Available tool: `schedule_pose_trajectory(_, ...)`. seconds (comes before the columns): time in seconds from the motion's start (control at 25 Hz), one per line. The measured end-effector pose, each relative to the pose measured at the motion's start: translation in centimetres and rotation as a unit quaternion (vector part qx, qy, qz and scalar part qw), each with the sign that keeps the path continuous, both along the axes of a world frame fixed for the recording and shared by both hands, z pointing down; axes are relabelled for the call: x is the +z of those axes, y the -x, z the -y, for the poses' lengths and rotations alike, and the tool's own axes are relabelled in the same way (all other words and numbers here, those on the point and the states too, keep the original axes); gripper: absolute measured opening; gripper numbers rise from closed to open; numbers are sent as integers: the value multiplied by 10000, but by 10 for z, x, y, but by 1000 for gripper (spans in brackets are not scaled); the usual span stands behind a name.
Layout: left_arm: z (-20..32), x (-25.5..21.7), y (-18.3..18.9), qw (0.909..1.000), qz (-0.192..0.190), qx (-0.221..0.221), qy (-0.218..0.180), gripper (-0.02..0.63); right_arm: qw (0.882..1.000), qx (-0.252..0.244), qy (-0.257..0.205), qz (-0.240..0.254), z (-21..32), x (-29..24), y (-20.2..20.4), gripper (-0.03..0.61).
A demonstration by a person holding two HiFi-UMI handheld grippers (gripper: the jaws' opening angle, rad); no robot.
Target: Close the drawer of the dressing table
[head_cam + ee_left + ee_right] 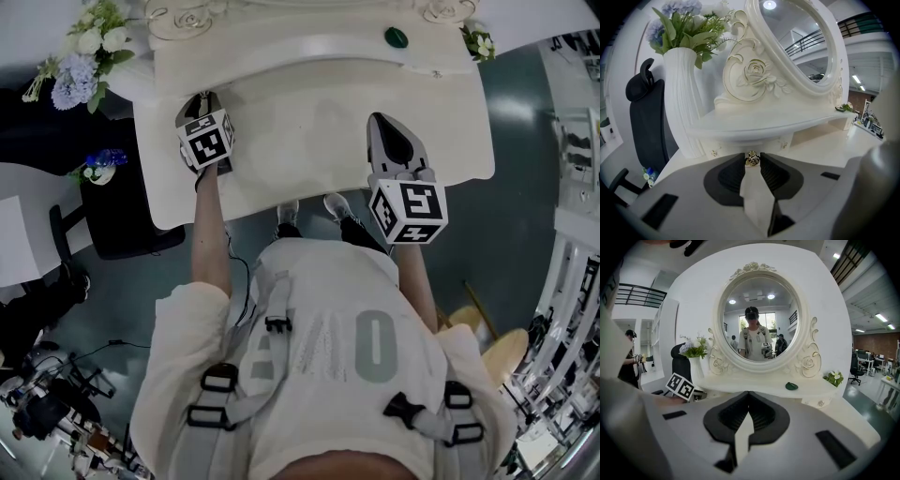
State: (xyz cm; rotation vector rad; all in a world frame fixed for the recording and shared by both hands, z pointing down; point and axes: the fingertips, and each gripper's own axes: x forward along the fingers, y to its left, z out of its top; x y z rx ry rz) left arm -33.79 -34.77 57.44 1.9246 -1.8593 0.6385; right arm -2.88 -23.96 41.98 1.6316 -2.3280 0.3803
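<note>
The white dressing table (450,122) fills the top of the head view. A small gold drawer knob (752,160) sits between the tips of my left gripper (752,156), whose jaws are closed in on it from both sides; the drawer front behind it is hidden by the jaws. In the head view the left gripper (200,101) reaches over the table's left part. My right gripper (382,127) hovers over the table's right half, shut with nothing in it, its tips (749,394) meeting, pointed at the mirror.
A white vase of flowers (684,93) stands left of the oval mirror (797,42) on the upper shelf (778,119). A green object (791,386) and a small flower pot (833,377) sit on the shelf's right. A black chair (644,122) stands at the left.
</note>
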Motion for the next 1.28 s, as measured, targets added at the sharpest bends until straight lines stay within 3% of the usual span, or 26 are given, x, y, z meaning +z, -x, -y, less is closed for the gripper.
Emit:
schedule_pose_trajectory(0.32, -14, -25, -5, 9997, 122, 25, -213, 109, 9998, -183, -86, 96, -8, -6, 4, 8)
schedule_pose_trajectory(0.56, -26, -92, -20, 9950, 361, 160, -921, 109, 9987, -406, -262, 148, -8, -15, 9, 8)
schedule_pose_trajectory(0.96, -78, -240, -86, 9659, 43, 304, -2573, 95, 9938, -748, -767, 312, -3, -50, 21, 8)
schedule_pose_trajectory(1.08, -103, -261, -104, 9564, -83, 276, -2906, 46, 9922, -797, -885, 362, -5, -60, 20, 8)
schedule_pose_trajectory(1.28, -127, -267, -127, 9469, -21, 452, -3184, 20, 9910, -837, -985, 355, -13, -66, 17, 8)
